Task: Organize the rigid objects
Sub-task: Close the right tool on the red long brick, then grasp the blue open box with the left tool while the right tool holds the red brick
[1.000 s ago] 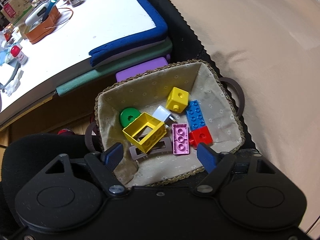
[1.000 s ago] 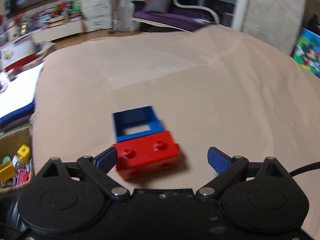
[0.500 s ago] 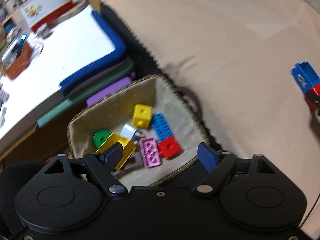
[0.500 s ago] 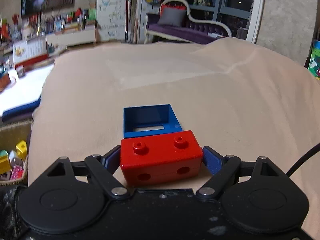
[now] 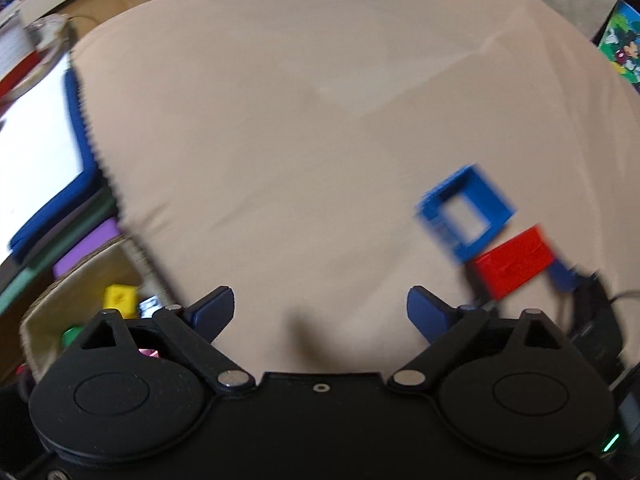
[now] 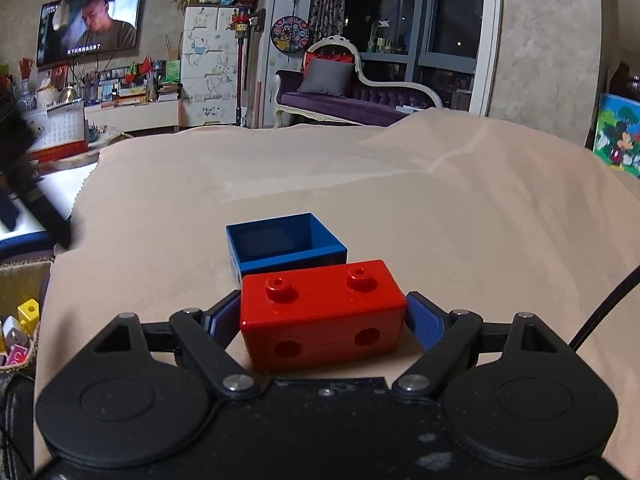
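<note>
A red two-stud block (image 6: 320, 312) rests on the beige cloth, and my right gripper (image 6: 324, 316) is shut on it, one blue pad against each end. Just beyond it lies a blue open-topped box (image 6: 288, 256). In the blurred left wrist view the same blue box (image 5: 432, 216) and red block (image 5: 516, 264) sit at the right. My left gripper (image 5: 320, 300) hangs over bare cloth, its jaws opening with nothing between them. The wicker basket (image 5: 36, 312) with a yellow cube (image 5: 118, 298) and other toys lies at lower left.
The beige cloth (image 6: 440, 220) covers a wide surface. The basket (image 6: 20, 280) sits below its left edge, beside a white board with a blue border (image 5: 32, 140). A black cable (image 6: 600, 304) trails at the right. A dark blurred shape (image 6: 40, 204) crosses the left edge.
My left gripper swung from above the basket to the right over the cloth, and its jaws widened. My right gripper sank and shut on the red block.
</note>
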`<state>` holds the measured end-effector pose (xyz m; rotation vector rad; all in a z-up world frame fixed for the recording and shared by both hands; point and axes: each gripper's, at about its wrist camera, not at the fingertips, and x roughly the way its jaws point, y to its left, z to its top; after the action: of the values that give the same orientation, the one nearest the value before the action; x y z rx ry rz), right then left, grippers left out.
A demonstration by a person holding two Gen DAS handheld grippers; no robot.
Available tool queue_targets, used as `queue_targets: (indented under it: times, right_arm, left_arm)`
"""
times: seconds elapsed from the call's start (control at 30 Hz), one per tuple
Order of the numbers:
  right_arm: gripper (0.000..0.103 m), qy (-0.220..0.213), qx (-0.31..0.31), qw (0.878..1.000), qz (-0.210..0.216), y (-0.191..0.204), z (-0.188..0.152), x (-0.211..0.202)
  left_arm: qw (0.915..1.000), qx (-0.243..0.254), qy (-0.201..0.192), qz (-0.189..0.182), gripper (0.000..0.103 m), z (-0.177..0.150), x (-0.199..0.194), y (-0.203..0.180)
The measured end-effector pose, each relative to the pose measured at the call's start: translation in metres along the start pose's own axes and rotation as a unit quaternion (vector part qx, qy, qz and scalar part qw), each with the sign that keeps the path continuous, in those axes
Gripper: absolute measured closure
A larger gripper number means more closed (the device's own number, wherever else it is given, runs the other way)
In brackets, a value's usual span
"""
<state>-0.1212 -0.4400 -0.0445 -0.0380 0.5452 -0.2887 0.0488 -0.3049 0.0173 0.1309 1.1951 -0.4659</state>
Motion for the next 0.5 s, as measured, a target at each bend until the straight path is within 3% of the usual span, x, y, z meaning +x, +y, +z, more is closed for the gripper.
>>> queue_targets:
  times: [0.23, 0.5]
  right_arm:
    - [0.018, 0.004, 0.032, 0.999, 0.028, -0.013, -0.002, 0.0]
    - [0.018, 0.004, 0.017, 1.0, 0.011, -0.006, -0.003, 0.001]
  left_arm:
    - [0.9997, 0.017, 0.011, 0.011, 0.013, 0.038, 0.023, -0.059]
    - [0.9989, -0.005, 0.046, 0.003, 0.013, 0.063, 0.058, -0.086]
